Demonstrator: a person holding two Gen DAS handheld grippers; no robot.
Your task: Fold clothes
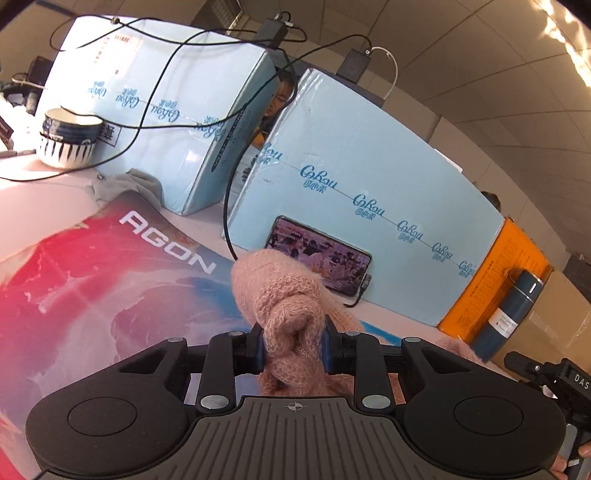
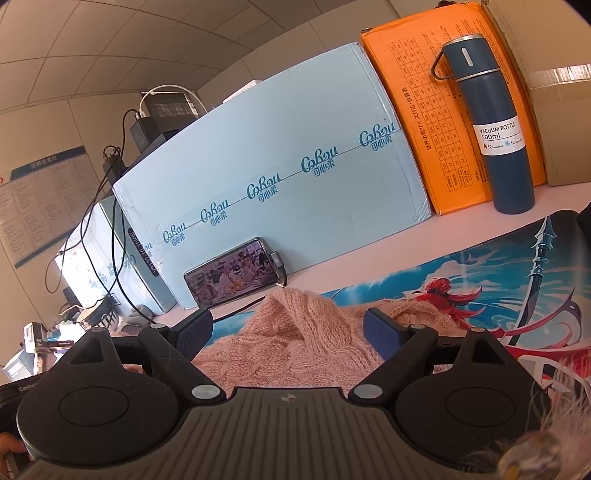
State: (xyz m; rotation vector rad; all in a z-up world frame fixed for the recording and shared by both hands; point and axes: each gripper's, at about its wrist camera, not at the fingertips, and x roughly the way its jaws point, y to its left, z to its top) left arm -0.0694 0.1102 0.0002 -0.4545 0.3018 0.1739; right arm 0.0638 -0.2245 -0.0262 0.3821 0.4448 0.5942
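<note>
Left tool (image 1: 294, 341) clamped on a bunched wad of pink sweater (image 2: 295, 343); right tool (image 2: 287, 330) spread apart above it — folding barely begun.

Setting: office or lab desk | printed AGON desk mat (image 1: 110, 266) covered the white tabletop | pale blue cardboard cartons (image 2: 280, 177) stood stacked behind | black chargers with cables (image 1: 275, 31) lay on top | printed wall notice board (image 2: 40, 199) hung beneath a panelled ceiling.

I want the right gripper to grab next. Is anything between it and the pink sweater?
Nothing visible. The right gripper is open directly over the pink sweater, knit lying between its fingers. The left gripper already pinches a bunch.
</note>
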